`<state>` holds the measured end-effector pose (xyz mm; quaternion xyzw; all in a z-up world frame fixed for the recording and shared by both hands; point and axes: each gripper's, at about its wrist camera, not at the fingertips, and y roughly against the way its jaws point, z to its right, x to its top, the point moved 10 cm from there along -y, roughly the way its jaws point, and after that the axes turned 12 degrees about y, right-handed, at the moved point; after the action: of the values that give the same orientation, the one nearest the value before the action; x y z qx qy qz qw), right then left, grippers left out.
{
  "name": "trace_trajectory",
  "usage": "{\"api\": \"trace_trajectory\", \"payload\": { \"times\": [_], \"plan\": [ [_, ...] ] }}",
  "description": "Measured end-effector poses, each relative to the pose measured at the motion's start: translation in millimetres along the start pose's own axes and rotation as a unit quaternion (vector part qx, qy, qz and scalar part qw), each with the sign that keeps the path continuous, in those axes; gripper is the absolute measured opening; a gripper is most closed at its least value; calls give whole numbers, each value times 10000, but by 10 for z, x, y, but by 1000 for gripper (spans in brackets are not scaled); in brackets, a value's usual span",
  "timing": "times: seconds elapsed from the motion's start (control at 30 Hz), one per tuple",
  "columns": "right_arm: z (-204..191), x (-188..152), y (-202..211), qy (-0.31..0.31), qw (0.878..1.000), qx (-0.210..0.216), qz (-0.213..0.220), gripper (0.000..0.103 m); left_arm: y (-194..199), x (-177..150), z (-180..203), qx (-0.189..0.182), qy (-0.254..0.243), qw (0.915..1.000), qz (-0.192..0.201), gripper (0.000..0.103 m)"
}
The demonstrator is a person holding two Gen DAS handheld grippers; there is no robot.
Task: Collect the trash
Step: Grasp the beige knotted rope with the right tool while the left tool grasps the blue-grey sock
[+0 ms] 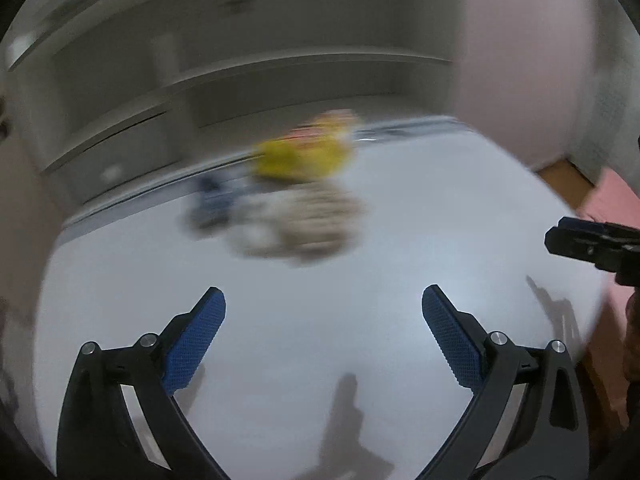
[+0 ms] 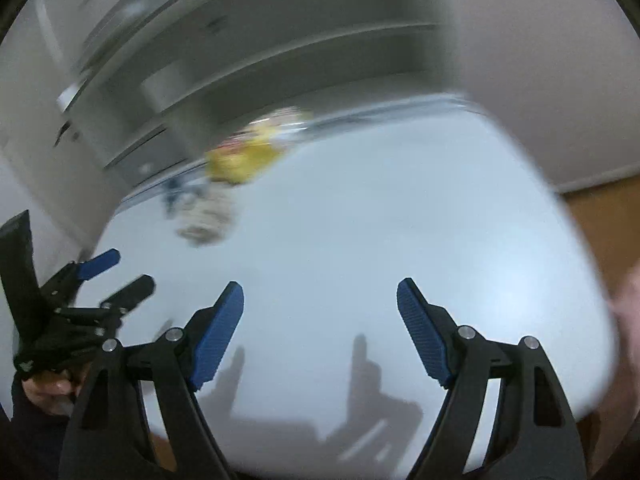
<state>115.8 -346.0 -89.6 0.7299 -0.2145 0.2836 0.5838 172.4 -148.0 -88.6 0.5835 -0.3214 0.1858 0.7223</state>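
A blurred heap of trash lies at the far side of a white table (image 1: 320,340): a yellow wrapper (image 1: 304,156), a crumpled beige and white piece (image 1: 304,224) and a dark blue bit (image 1: 212,200). My left gripper (image 1: 324,304) hovers over the near part of the table, open wide, nothing between its blue pads. In the right wrist view the same heap shows as the yellow wrapper (image 2: 244,156) and the beige piece (image 2: 208,216), far left. My right gripper (image 2: 320,296) is open and empty too. The left gripper (image 2: 120,272) appears at that view's left edge, held by a hand.
Grey shelving or cabinets (image 1: 240,80) run behind the table. A pale wall (image 1: 520,60) stands at the right, with wooden floor (image 2: 600,220) below it. The right gripper's tip (image 1: 588,244) pokes in at the left wrist view's right edge. Both pictures are motion-blurred.
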Motion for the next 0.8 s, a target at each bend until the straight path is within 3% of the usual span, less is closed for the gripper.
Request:
{"api": "trace_trajectory", "payload": {
  "times": [0.13,0.3,0.47,0.67,0.8],
  "plan": [
    [-606,471,-604,272,9980,515,-231,76,-59,99,-857,366,550,9978,-29,96],
    [-817,798,-1153,337,9967,529,-524,75,-181,150,-1260,371,917,9950,-124,96],
    [-801,813,-1421,214,9952,543,-791,62,-242,192,-1239,261,900,9955,-166,96],
    [-818,796,-1506,206,9925,729,-964,20,-482,421,-1186,275,698,9971,-109,96],
    [-747,848,-1261,221,9945,734,-715,17,-662,554,-1135,230,691,9972,-156,96]
  ]
}}
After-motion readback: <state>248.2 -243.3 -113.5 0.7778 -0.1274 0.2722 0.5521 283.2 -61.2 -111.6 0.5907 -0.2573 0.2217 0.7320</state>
